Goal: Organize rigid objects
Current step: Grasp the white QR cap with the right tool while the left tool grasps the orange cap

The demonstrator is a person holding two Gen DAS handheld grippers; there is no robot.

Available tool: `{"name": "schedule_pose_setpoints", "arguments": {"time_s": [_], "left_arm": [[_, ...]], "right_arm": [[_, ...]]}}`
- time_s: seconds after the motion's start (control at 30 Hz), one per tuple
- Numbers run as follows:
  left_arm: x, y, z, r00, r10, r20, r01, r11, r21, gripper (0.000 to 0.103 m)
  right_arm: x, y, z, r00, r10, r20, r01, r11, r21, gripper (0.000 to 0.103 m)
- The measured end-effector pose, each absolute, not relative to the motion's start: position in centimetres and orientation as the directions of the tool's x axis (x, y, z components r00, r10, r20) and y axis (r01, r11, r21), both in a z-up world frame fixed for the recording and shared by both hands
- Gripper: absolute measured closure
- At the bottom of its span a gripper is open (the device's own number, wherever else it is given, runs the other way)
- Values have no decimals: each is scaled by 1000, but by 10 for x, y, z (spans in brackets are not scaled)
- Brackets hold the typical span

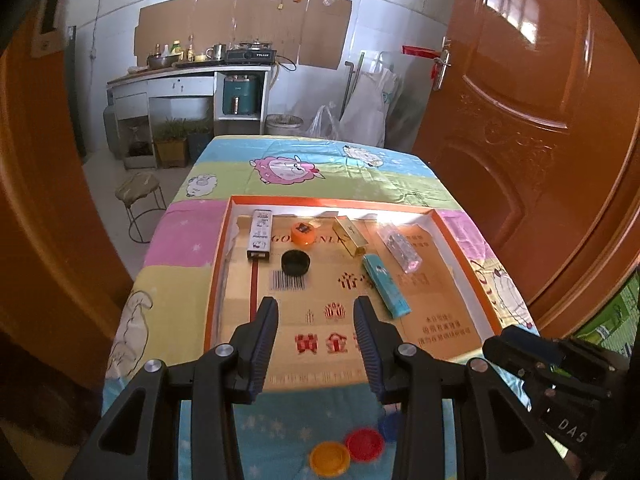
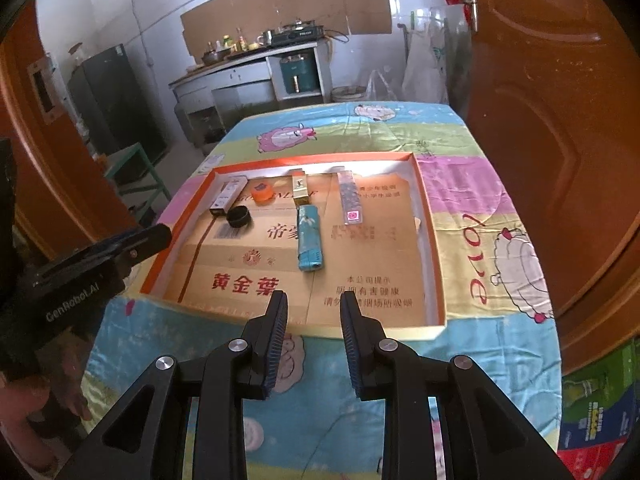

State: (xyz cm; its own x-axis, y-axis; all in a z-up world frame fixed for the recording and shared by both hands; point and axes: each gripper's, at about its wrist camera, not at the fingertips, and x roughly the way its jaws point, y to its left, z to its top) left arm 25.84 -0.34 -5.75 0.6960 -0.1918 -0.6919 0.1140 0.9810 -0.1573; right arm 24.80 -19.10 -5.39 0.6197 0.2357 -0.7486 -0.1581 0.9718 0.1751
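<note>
Closest in, the left gripper (image 1: 316, 308) hovered over the near edge of the tray with its jaws parted and nothing between them, and the right gripper (image 2: 314, 302) hung just short of that same edge, jaws also apart and empty, the gap a little narrower. Under the left gripper, on the cartoon-print cloth (image 1: 172, 300) covering the bench, a yellow cap (image 1: 330, 459) and a red cap (image 1: 365, 444) lay touching, with a blue cap (image 1: 389, 424) just behind them, half hidden by the gripper's frame. Beyond that sat the shallow orange-rimmed tray (image 2: 430, 216), lined with flattened cardboard printed in red characters. Inside it, a teal box (image 2: 309, 238) lay lengthwise near the middle, pointing away. Farther back, a black cap (image 2: 239, 216) rested just beside the end of a white printed box (image 2: 226, 196) at the left. Along the far side ran an orange cap (image 2: 262, 193), then a small gold box (image 2: 301, 190), then a clear plastic box (image 2: 351, 199) at the right, each apart from its neighbour. Past the bench, a kitchen counter (image 1: 192, 76) with bottles and a stove stood against the white wall, and a brown door (image 1: 532, 120) rose at the right.
</note>
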Motion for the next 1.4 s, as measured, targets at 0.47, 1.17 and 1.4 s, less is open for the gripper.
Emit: {"name": "schedule_pose_setpoints", "arguments": {"time_s": [0.47, 1.17, 1.4], "left_arm": [[202, 8, -51, 719, -174, -672, 104, 984, -143, 64], [159, 28, -101, 669, -202, -715, 128, 979, -157, 64], [167, 7, -121, 606, -263, -750, 224, 962, -156, 64]], "right_arm": [[194, -182, -37, 654, 246, -715, -196, 969, 154, 75], [168, -124, -144, 593, 239, -768, -367, 930, 7, 52], [177, -124, -142, 579, 240, -779, -351, 936, 28, 73]]}}
